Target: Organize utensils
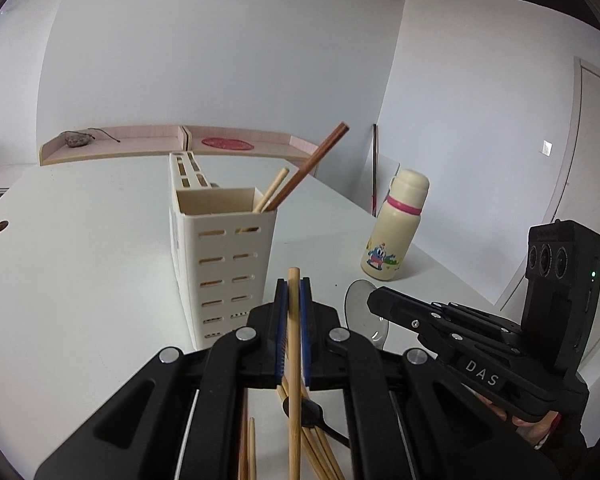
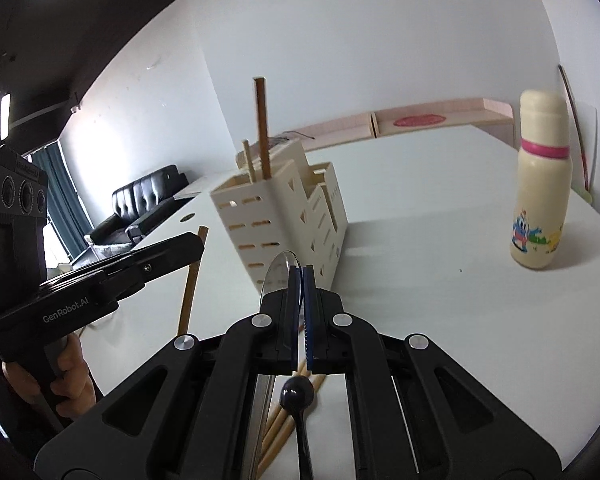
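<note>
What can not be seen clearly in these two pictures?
- Left wrist view: lower end of the bamboo chopstick is cut off by the bottom edge.
- Right wrist view: clear spoon handle is hidden behind the right gripper.
- Both views: holder contents are hidden by its walls.

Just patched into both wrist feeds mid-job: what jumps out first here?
The cream slotted utensil holder stands mid-table with a dark chopstick and a pale one leaning out of its front compartment. The left hand-held gripper is shut on a bamboo chopstick, while the right hand-held gripper clamps a clear spoon. A cream cartoon bottle stands to the right; more chopsticks and a black spoon lie below.
</note>
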A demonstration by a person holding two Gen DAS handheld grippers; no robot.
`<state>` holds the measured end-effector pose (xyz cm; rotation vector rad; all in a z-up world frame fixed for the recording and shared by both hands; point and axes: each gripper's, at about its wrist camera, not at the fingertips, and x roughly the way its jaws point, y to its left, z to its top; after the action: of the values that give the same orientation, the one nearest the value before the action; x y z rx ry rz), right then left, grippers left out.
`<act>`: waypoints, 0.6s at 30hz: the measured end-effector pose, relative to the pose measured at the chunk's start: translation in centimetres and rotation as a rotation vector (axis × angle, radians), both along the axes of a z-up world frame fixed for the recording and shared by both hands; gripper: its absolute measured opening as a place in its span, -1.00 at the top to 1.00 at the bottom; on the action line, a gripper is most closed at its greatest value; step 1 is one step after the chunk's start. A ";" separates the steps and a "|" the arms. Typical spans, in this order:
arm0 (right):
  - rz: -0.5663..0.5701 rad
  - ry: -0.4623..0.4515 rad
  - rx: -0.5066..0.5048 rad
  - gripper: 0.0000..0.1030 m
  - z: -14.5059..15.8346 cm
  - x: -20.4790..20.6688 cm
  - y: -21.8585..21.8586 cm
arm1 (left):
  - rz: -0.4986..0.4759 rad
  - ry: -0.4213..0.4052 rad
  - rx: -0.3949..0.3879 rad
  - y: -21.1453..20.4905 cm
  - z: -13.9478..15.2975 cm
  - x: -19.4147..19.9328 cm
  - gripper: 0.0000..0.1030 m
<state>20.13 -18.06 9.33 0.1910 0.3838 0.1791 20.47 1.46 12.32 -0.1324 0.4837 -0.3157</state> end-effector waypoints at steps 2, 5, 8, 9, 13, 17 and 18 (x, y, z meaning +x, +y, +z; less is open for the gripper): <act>0.020 -0.047 -0.020 0.96 0.9 -0.4 0.3 | -0.018 -0.057 0.017 -0.1 0.9 -0.8 0.89; 0.039 -0.115 -0.052 0.96 2.2 -0.6 1.1 | -0.014 -0.133 0.052 -0.3 2.3 -1.6 0.89; 0.059 -0.176 -0.070 0.96 3.8 -0.5 1.8 | -0.009 -0.176 0.062 0.1 4.0 -1.8 0.89; 0.062 -0.186 -0.076 0.96 4.4 -0.2 2.0 | 0.000 -0.184 0.065 0.3 4.7 -1.6 0.89; 0.070 -0.236 -0.083 0.96 6.9 1.0 2.6 | 0.021 -0.215 0.051 1.3 7.3 -0.9 0.89; 0.050 -0.319 -0.072 0.96 9.7 1.5 1.9 | 0.044 -0.260 0.034 2.7 9.9 -0.4 0.89; 0.036 -0.342 -0.070 0.96 10.5 1.7 1.5 | 0.058 -0.271 0.034 2.9 10.7 0.0 0.89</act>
<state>21.78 -16.56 19.80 0.0818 0.0526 0.2295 20.44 4.35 22.98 -0.0683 0.2163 -0.2639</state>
